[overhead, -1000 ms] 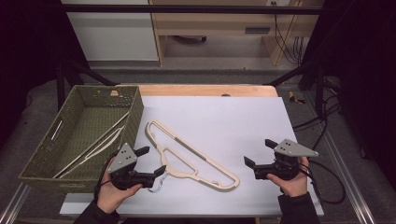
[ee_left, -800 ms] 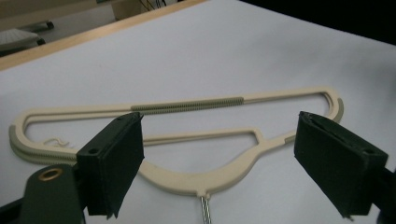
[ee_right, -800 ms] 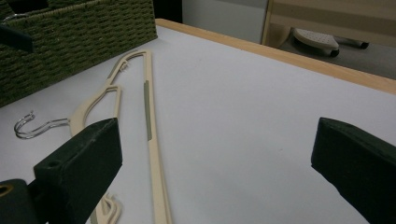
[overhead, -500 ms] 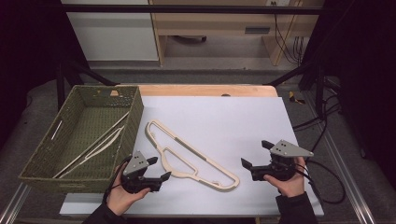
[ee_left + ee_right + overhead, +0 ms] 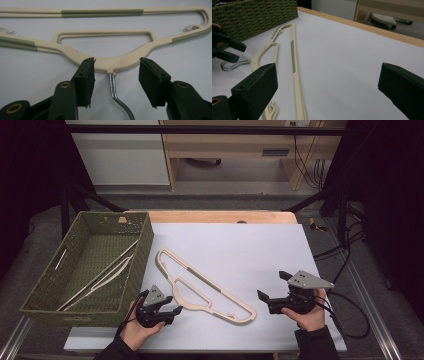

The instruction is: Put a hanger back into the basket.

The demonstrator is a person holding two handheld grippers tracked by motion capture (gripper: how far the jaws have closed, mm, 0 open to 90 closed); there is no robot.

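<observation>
1. The hanger lies flat on the white table, its long axis running from the upper left to the lower right of the high view, in the lower middle of the frame.
2. Its metal hook points toward the lower left of that view, at the left gripper.
3. The hanger is cream plastic with ribbed grey-green strips along the bar and shoulders, plus small clips at the ends.
4. The left gripper's jaws have just been closing; they stand apart on either side of the hook's neck, not pressing it.
5. The right gripper hovers at the lower right, jaws wide apart with nothing between them.
6. A green woven basket holding another hanger sits at the left.
</observation>
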